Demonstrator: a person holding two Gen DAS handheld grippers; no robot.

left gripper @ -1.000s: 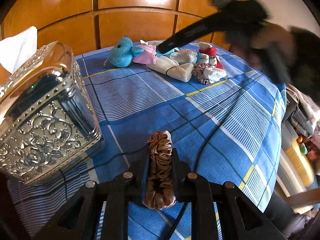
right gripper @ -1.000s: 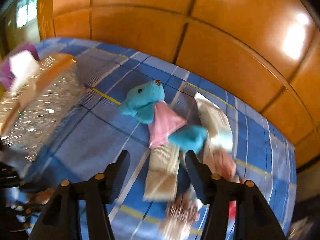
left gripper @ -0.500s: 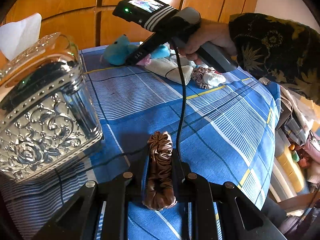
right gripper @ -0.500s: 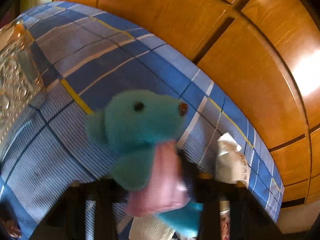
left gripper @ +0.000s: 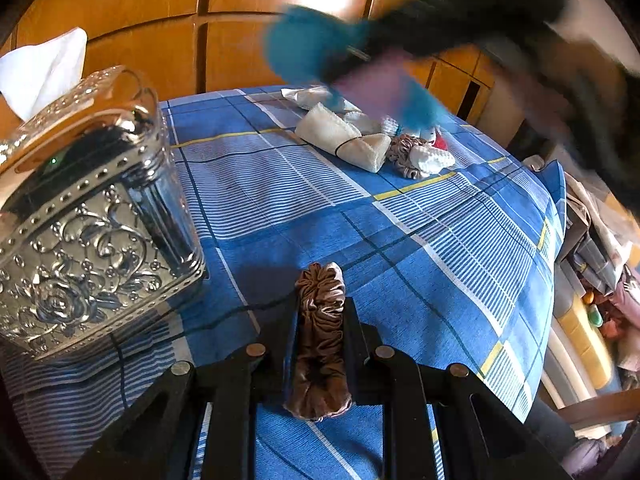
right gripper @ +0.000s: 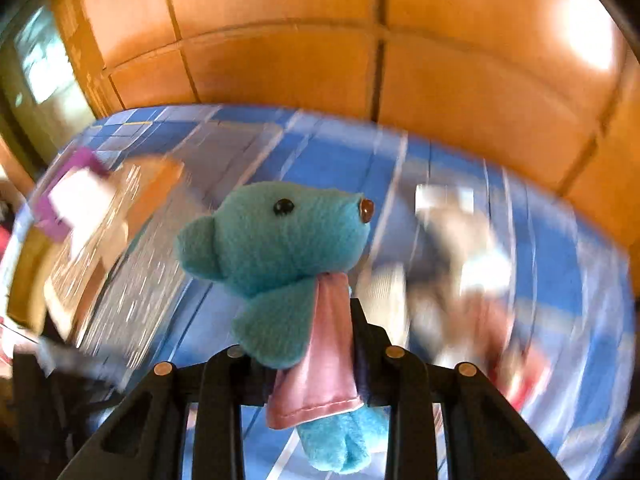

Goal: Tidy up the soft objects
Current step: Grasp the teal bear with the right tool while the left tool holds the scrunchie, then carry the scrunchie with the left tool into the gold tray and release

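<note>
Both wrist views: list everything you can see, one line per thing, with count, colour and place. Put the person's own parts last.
Bedspread: one, blue plaid, covering the bed.
Tissue box: one, embossed silver, left on the bedspread, white tissue sticking out.
Scrunchie: one, brown, between the left gripper's fingers.
Plush toy: one, teal with a pink cloth, in the right gripper, lifted off the bed.
Pile of soft items: cream cloth roll, second scrunchie, white and red pieces, far side of the bed.
Wooden panels: orange-brown, behind the bed.
Left gripper: black, shut on the scrunchie.
Right gripper: black, jaws closing on the plush toy.
</note>
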